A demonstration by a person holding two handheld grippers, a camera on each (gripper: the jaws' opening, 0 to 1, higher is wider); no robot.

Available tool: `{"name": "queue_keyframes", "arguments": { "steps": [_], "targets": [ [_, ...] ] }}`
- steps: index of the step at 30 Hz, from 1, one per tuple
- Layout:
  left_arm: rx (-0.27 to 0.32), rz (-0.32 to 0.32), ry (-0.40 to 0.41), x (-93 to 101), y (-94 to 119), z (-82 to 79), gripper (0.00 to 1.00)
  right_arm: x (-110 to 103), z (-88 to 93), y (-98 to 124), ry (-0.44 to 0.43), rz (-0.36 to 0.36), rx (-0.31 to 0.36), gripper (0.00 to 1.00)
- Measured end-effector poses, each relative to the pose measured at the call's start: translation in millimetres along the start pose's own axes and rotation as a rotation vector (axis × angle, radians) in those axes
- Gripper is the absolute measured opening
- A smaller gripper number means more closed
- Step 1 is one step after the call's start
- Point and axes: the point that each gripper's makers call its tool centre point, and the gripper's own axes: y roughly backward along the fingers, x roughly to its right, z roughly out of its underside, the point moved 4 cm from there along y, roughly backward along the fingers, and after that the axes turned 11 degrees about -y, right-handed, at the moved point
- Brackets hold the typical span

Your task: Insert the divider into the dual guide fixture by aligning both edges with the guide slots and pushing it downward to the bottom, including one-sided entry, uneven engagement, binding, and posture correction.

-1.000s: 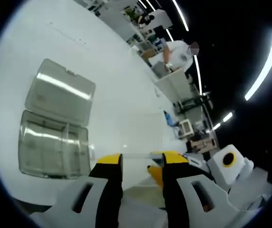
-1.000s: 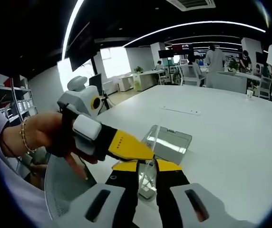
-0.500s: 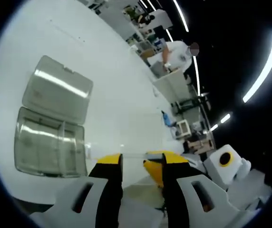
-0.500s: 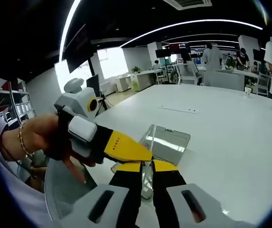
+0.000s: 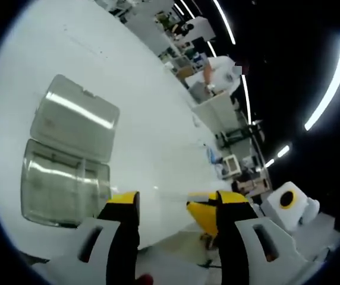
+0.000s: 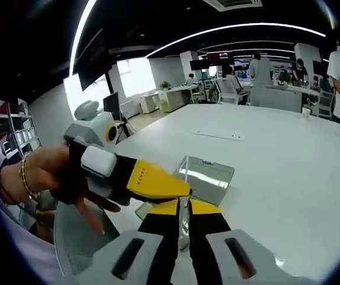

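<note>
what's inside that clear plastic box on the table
Through the open box in the left gripper view, thin clear partitions split the inside into compartments. They look empty, but glare hides detail. Its lid lies flipped back.

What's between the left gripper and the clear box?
In the left gripper view, only bare white table separates the left gripper from the clear box.

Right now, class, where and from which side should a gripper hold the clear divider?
Take the divider mid-edge, coming edge-on so jaws close on its flat faces, as the right gripper does. It is a thin sheet, and its side edges should stay free for the open box's slots.
</note>
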Motion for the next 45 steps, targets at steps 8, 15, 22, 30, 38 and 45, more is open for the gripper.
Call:
{"name": "queue_keyframes", "arguments": {
  "steps": [8, 15, 22, 30, 38, 45],
  "targets": [
    [0.036, -0.024, 0.000, -8.4, -1, -14.9, 0.55, -7, -0.6, 0, 0.035, -0.007, -0.010, 0.00],
    [0.031, -0.017, 0.014, -7.1, -3, -16.4, 0.52, -6, -2.2, 1, 0.039, -0.010, -0.014, 0.00],
    [0.033, -0.016, 0.041, -9.9, -1, -18.2, 0.53, -5, -5.8, 0, 0.020, -0.017, -0.004, 0.00],
    [-0.001, 0.048, 0.131, -2.4, -3, -13.2, 0.42, -7, -6.9, -2, 0.016, -0.029, -0.013, 0.00],
    [-0.020, 0.051, 0.158, -0.9, -3, -12.0, 0.34, -6, -3.8, -1, 0.047, -0.030, -0.026, 0.00],
    [-0.018, 0.048, 0.162, -0.9, -2, -10.4, 0.33, -7, -3.2, -3, 0.072, -0.022, -0.051, 0.00]
  ]
}}
